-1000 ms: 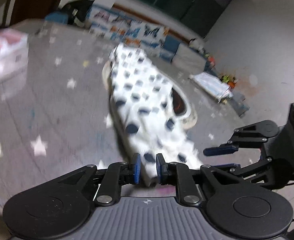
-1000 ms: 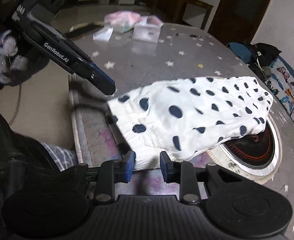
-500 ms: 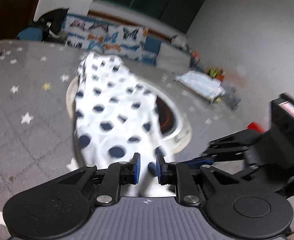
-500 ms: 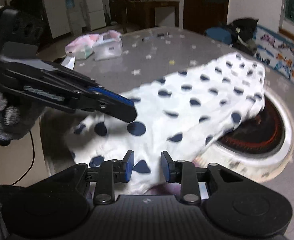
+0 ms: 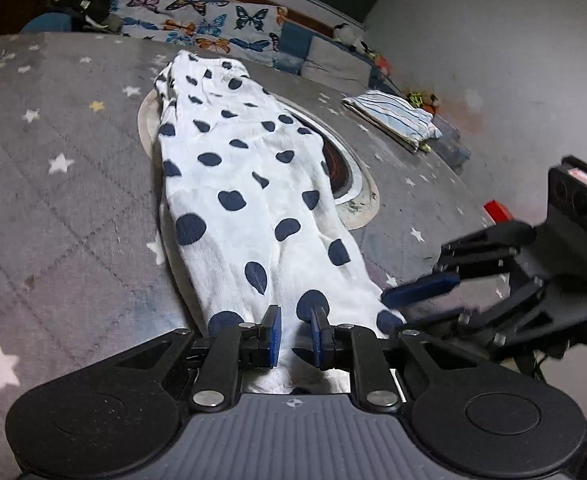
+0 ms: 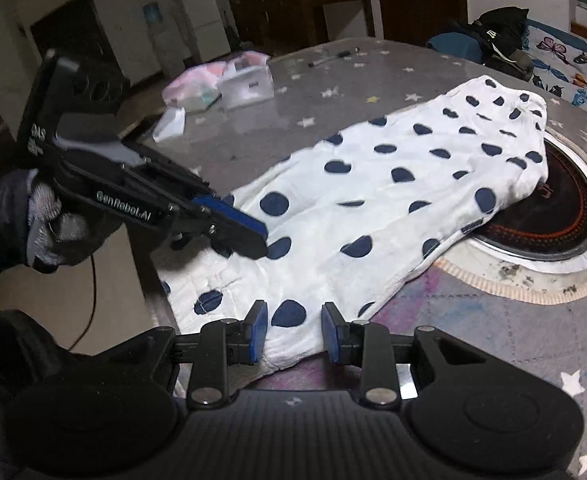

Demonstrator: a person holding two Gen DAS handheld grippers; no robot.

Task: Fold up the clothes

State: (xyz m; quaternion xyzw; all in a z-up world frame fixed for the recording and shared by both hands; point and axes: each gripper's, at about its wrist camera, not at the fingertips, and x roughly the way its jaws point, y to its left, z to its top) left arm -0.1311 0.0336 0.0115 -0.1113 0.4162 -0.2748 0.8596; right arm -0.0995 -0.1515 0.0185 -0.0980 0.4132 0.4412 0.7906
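A white garment with navy polka dots (image 5: pixel 245 196) lies stretched out on the grey star-patterned table (image 5: pixel 53 200), from the near edge to the far side over a round hotplate (image 5: pixel 345 176). It also shows in the right wrist view (image 6: pixel 373 200). My left gripper (image 5: pixel 295 334) is slightly open with the garment's near hem between its jaws. My right gripper (image 6: pixel 293 330) is open over the hem's other corner, not gripping it. Each gripper shows in the other's view: the right (image 5: pixel 421 290), the left (image 6: pixel 233 224).
A folded striped cloth (image 5: pixel 393 116) lies at the far right of the table. Plastic bags and a clear box (image 6: pixel 229 84) sit at the far left corner, with a pen (image 6: pixel 333 56) behind. A butterfly-print sofa (image 5: pixel 197 24) stands beyond the table.
The garment has been laid flat and lengthwise on the table. Both grippers' jaws have widened, the right one most; the hem lies loose between them.
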